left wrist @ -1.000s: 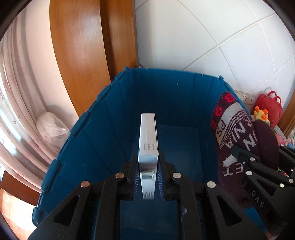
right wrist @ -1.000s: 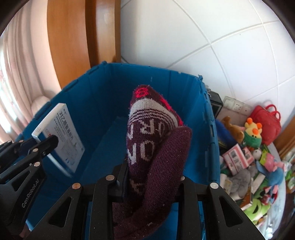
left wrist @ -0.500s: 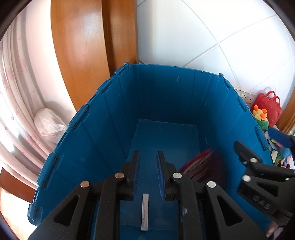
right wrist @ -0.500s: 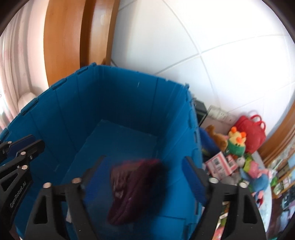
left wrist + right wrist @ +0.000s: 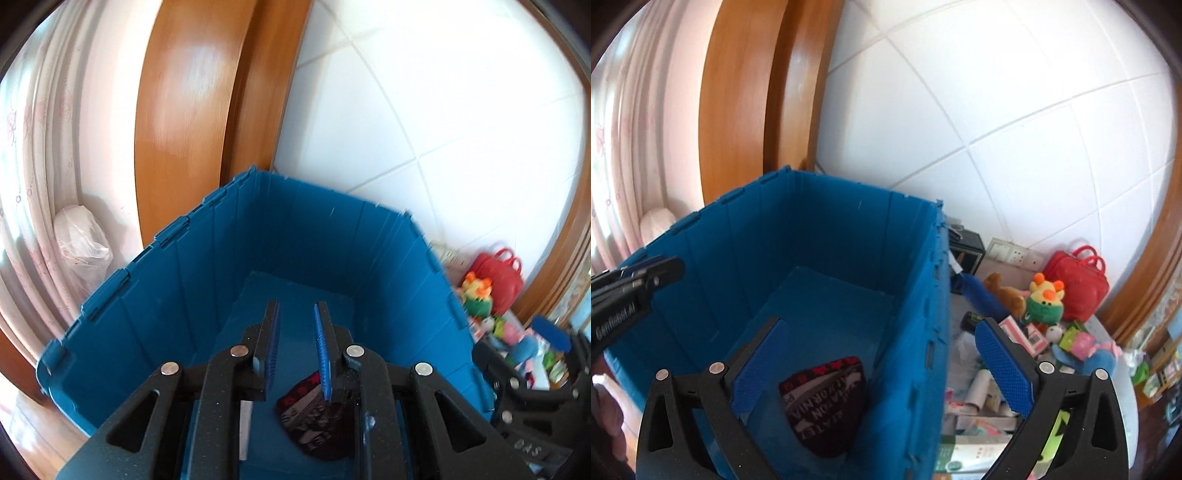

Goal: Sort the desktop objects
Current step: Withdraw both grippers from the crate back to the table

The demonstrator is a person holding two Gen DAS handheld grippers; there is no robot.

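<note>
Fingers: left gripper (image 5: 295,345) narrow, empty | right gripper (image 5: 882,365) opening wide, empty | maroon lettered knit sock (image 5: 823,402) on blue plastic crate (image 5: 827,236) floor, partly hidden | white flat box (image 5: 245,428) mostly hidden

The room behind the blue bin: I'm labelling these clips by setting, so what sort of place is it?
Probably a home room, not a workshop: a pink curtain, a white tiled wall with sockets, and a heap of stuffed toys beside a red bag.

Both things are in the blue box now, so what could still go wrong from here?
The right gripper is still opening with nothing between its fingers, and they straddle the bin wall, so it might catch the rim. The heap of toys beside the bin is crowded; the next grab could snag a neighbour. The sock could cover later items.
</note>
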